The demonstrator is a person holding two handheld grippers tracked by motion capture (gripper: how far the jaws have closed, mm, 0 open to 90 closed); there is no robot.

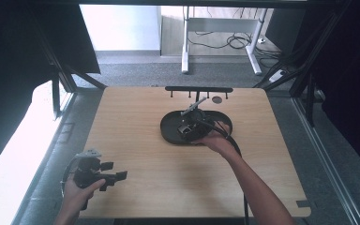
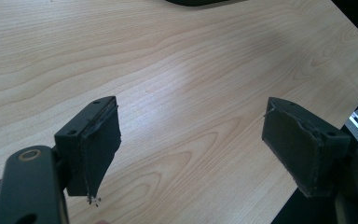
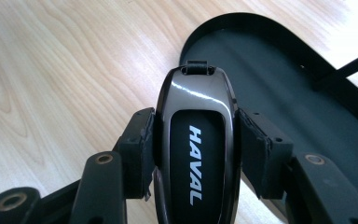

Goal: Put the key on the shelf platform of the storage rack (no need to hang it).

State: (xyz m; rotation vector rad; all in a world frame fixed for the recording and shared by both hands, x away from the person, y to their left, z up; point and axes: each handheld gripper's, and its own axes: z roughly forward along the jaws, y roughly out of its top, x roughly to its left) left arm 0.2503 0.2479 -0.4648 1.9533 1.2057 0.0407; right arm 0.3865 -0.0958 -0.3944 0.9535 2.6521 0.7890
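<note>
1. Tabletop (image 1: pixel 136 140): light wood grain.
2. Tray (image 3: pixel 279 60): black, oval, low-rimmed; at far centre of the tabletop.
3. Key fob (image 3: pixel 196 140): glossy black, lettered "HAVAL"; over the tray's rim.
4. Right tongs (image 3: pixel 196 144): pinching the key fob by its sides.
5. Left tongs (image 2: pixel 193 144): spread wide, nothing between them; over bare wood at the near-left corner.

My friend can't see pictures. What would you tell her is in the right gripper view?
A glossy black car key fob with HAVAL in white letters is squeezed between the two black jaws of the right gripper. Behind it, a shallow black oval tray rests on the pale wooden table.
</note>
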